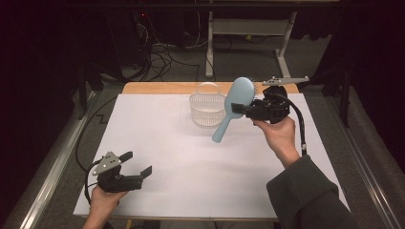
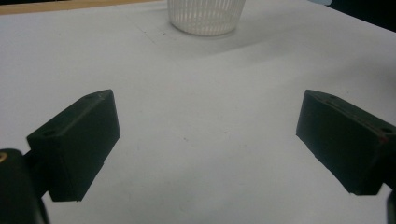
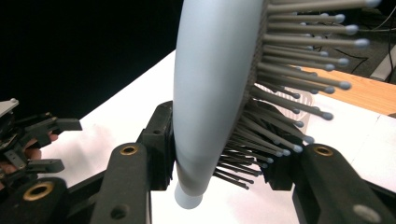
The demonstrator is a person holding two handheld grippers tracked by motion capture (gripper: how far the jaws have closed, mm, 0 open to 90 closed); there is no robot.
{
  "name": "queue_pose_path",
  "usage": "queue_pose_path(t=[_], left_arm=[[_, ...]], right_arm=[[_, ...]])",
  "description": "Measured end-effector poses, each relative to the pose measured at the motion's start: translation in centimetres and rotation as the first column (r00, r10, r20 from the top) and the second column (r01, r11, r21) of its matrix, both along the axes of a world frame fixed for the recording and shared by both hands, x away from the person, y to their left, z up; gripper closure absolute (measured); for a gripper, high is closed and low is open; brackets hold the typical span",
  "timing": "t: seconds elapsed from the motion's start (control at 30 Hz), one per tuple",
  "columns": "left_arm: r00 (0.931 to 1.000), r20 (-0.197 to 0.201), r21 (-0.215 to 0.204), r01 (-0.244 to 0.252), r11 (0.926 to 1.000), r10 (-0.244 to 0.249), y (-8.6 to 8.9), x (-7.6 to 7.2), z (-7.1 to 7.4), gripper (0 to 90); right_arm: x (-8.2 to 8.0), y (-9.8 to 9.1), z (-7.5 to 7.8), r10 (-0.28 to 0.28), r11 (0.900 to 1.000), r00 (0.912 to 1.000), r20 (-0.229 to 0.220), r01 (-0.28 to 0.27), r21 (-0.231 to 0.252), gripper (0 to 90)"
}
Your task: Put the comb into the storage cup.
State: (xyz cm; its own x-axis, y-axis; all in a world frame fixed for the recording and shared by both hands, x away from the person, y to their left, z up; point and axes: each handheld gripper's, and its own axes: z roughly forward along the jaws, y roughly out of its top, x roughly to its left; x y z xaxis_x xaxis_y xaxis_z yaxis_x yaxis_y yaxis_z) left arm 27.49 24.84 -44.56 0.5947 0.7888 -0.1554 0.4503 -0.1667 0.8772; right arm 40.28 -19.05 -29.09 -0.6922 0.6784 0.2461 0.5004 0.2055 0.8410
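My right gripper (image 1: 244,109) is shut on a light blue hairbrush (image 1: 235,101), held above the table to the right of a clear ribbed plastic basket (image 1: 207,109). The brush tilts, with its head up near the basket's rim and its handle pointing down and left. In the right gripper view the jaws clamp the hairbrush (image 3: 212,88) at the base of its head, one pad on the smooth back and one among the bristles (image 3: 299,70). My left gripper (image 1: 138,164) rests open near the front left of the table, nothing between its fingers (image 2: 77,144).
A white sheet (image 1: 191,157) covers the table, with a wooden edge (image 1: 157,88) at the back. The basket (image 2: 205,16) stands far ahead of the left gripper. Cables and a desk frame (image 1: 248,28) lie on the floor beyond.
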Motion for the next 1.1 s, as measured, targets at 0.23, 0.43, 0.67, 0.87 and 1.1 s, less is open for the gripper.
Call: queue_pose_path(t=[0.23,0.43,0.67,0.87,1.1], left_arm=[[1.0000,0.001,0.000,0.001,1.0000,-0.001,0.0,0.0,0.0,5.4],[1.0000,0.000,0.001,0.001,1.0000,-0.001,0.0,0.0,0.0,5.4],[1.0000,-0.002,0.000,0.002,1.0000,-0.002,0.0,0.0,-0.1,5.4],[1.0000,0.003,-0.003,0.005,1.0000,-0.005,0.0,0.0,0.0,5.5],[1.0000,-0.005,-0.004,0.004,1.0000,-0.004,0.1,0.1,-0.1,5.4]], right_arm=[[1.1,0.1,-0.1,-0.020,0.9998,0.9998,-0.011,0.020,-0.002,54.7],[1.8,0.2,0.2,-0.024,0.9996,0.9997,-0.005,0.024,-0.017,54.8],[2.6,0.6,0.8,-0.029,0.9992,0.9996,0.001,0.029,-0.028,54.8],[3.4,0.9,1.0,-0.040,0.9988,0.9992,-0.003,0.040,-0.029,54.8],[4.3,1.2,1.4,-0.055,0.9981,0.9985,-0.004,0.054,-0.029,54.8]])
